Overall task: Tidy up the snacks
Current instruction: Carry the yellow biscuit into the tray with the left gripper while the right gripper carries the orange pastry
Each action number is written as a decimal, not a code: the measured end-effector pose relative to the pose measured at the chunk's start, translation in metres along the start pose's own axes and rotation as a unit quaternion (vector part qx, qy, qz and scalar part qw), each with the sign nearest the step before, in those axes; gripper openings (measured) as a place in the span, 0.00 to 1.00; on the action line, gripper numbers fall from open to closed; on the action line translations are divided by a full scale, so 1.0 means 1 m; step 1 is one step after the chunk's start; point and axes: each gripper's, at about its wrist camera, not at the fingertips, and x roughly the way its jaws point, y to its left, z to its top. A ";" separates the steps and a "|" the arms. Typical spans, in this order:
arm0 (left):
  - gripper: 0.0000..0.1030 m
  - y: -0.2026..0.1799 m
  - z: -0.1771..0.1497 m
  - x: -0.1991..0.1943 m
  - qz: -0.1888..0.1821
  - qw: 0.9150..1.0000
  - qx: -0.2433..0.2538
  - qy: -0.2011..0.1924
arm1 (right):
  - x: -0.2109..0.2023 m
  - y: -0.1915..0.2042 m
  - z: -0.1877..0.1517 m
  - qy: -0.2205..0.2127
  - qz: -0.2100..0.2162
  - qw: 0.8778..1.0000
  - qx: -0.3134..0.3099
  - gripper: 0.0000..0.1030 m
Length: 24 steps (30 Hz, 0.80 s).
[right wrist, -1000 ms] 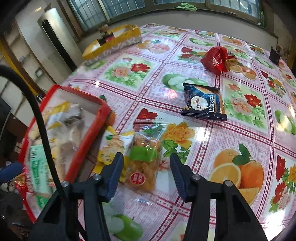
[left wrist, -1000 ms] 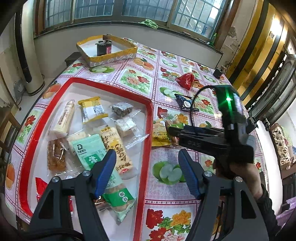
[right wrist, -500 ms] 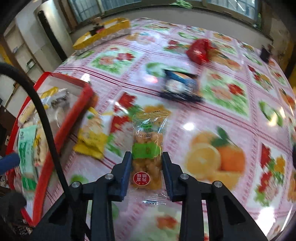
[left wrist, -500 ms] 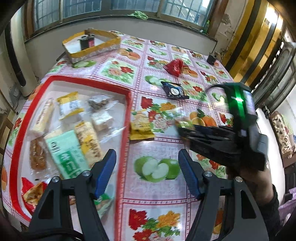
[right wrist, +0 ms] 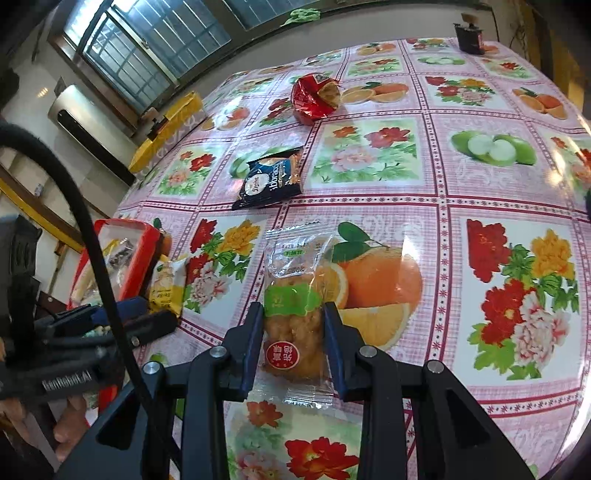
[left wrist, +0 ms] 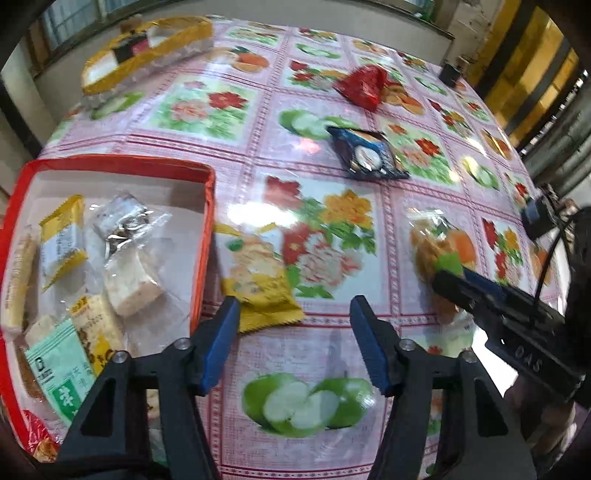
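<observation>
My right gripper (right wrist: 293,317) is shut on a clear packet of orange snack with a green label (right wrist: 295,295), held over the flowered tablecloth; it also shows in the left wrist view (left wrist: 437,245). My left gripper (left wrist: 295,321) is open and empty, just in front of a yellow cracker packet (left wrist: 258,280) lying beside the red tray (left wrist: 205,236). The tray holds several wrapped snacks. A dark blue packet (right wrist: 271,179) and a red packet (right wrist: 314,98) lie farther out on the table.
A yellow-rimmed box (left wrist: 147,55) stands at the table's far left corner. A small black object (right wrist: 469,35) sits at the far edge. The right gripper's body (left wrist: 509,325) reaches in from the right in the left wrist view.
My right gripper closed on the orange snack packet and carried it to the right, away from the tray. My left gripper moved right and forward, toward the yellow cracker packet, still open.
</observation>
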 end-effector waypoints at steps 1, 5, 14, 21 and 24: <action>0.61 0.001 0.000 -0.001 0.016 1.000 -0.002 -0.004 | 0.000 0.001 0.000 0.000 -0.004 1.000 -0.002 0.31; 0.61 0.010 0.007 0.006 0.041 0.999 -0.024 0.006 | 0.004 0.006 0.001 0.000 -0.020 1.000 -0.015 0.31; 0.42 -0.002 0.020 0.031 0.092 0.995 -0.001 0.026 | 0.005 0.014 0.000 -0.007 -0.044 0.998 -0.046 0.31; 0.39 -0.003 -0.004 0.018 0.093 0.995 0.017 -0.008 | 0.005 0.024 -0.003 -0.012 -0.066 0.995 -0.075 0.30; 0.39 0.002 -0.021 -0.003 0.046 0.999 -0.004 -0.021 | 0.005 0.026 -0.005 -0.018 -0.069 0.994 -0.081 0.30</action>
